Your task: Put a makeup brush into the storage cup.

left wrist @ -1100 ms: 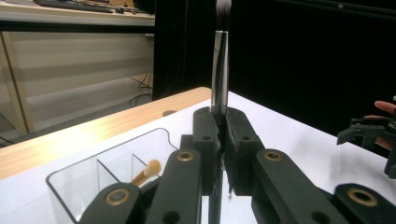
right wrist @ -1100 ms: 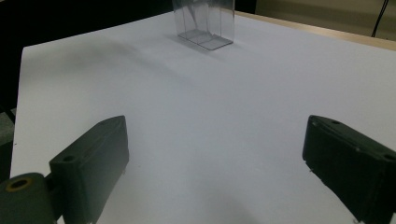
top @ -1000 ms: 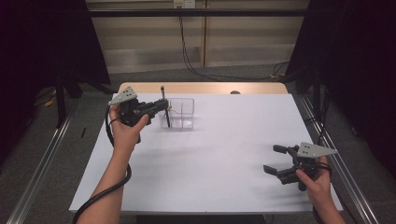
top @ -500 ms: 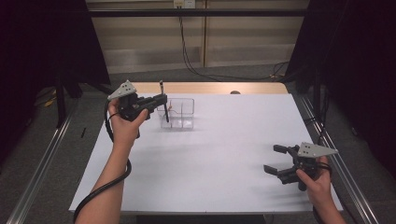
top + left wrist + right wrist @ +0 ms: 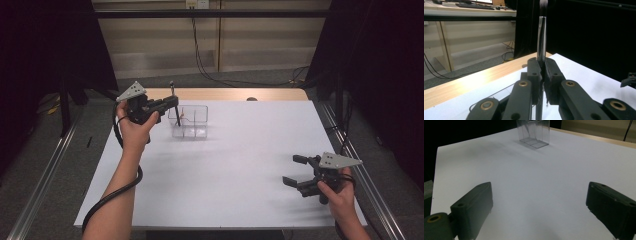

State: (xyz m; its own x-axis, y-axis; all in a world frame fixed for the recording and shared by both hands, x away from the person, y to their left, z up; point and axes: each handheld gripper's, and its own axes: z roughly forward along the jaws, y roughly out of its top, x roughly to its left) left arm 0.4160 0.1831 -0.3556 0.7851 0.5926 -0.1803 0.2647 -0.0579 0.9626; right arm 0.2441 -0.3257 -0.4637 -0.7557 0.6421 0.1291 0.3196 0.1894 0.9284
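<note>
left gripper [image 5: 170, 102]: jaws closed on the makeup brush [image 5: 541, 40], lifted a little higher than a second ago
brush: upright, above clear box [image 5: 190, 122], probably going in
right gripper [image 5: 299, 171]: wide open, empty

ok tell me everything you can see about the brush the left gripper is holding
The brush is slim, with a shiny metal-looking sleeve and pale bristles at the top, blurred in the left gripper view. It stands nearly upright, clamped between the shut jaws of the left gripper. Its dark lower end points down into the clear box; whether it touches the box is unclear.
</note>
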